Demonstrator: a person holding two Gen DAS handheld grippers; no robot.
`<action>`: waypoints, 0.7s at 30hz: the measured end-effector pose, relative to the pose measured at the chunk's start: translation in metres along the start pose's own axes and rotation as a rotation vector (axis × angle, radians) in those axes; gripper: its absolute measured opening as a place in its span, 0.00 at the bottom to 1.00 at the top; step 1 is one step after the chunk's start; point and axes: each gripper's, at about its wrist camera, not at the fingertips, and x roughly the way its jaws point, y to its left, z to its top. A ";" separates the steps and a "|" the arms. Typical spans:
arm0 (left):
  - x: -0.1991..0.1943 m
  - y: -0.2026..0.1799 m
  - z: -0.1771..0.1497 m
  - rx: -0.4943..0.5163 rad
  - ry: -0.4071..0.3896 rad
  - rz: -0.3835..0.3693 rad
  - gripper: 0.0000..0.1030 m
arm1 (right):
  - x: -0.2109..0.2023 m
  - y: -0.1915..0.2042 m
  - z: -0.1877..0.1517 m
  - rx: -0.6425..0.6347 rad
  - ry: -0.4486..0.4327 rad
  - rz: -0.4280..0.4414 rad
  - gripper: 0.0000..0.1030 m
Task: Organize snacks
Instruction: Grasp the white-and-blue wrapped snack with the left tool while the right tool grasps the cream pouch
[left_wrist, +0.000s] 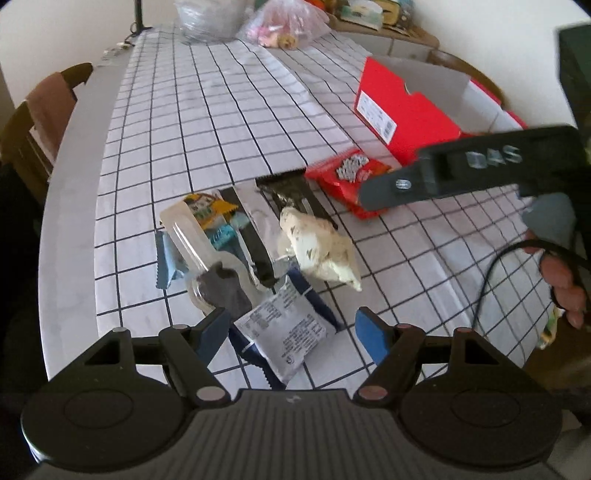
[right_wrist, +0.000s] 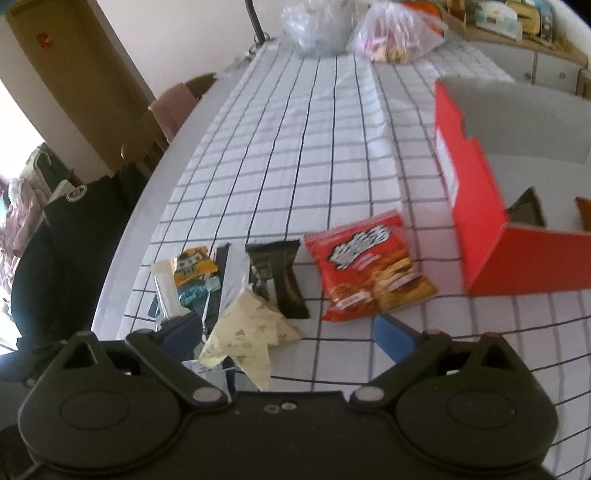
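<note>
One table (left_wrist: 221, 110) fills both views, covered by a white cloth ruled in dark squares. On its right stands one red cardboard box (left_wrist: 406, 110) with its grey lid flap raised; in the right wrist view two packets, one dark and one brown, show inside it, though blur hides what they are. At the far end sit two plastic bags, one clear (right_wrist: 314, 26) and one pinkish (right_wrist: 395, 33).

The snacks lie in a loose cluster near the front edge. Apart from the rest, just beside the box, lies one red biscuit packet (right_wrist: 369, 273). Next to it is one black wrapper (right_wrist: 280, 277), then one cream-coloured pouch (left_wrist: 317, 247) lying partly over it. One white packet with blue edges (left_wrist: 284, 332) lies nearest the left gripper. Further left are one clear plastic sleeve holding a dark biscuit (left_wrist: 214, 273), one yellow packet (left_wrist: 207, 206), one teal packet (left_wrist: 225, 232) and one pale blue wrapper (left_wrist: 166, 266); there may be more tucked beneath, as the pile overlaps.

The left gripper (left_wrist: 291, 332) hangs above the white packet with its blue pads well apart, gripping nothing. The right gripper (right_wrist: 291, 336) is likewise spread wide and empty, poised over the cream pouch; in the left wrist view one of its fingers (left_wrist: 388, 192) crosses above the red packet, with the person's hand (left_wrist: 561, 280) behind it.
</note>
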 end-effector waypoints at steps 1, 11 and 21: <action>0.001 0.001 -0.001 0.008 0.003 -0.002 0.73 | 0.005 0.002 0.000 0.003 0.009 0.003 0.95; 0.005 0.001 -0.007 0.095 0.020 0.005 0.73 | 0.053 0.005 0.003 0.131 0.133 0.029 0.89; 0.015 -0.009 -0.009 0.246 0.038 0.009 0.73 | 0.065 0.006 -0.002 0.184 0.168 0.066 0.68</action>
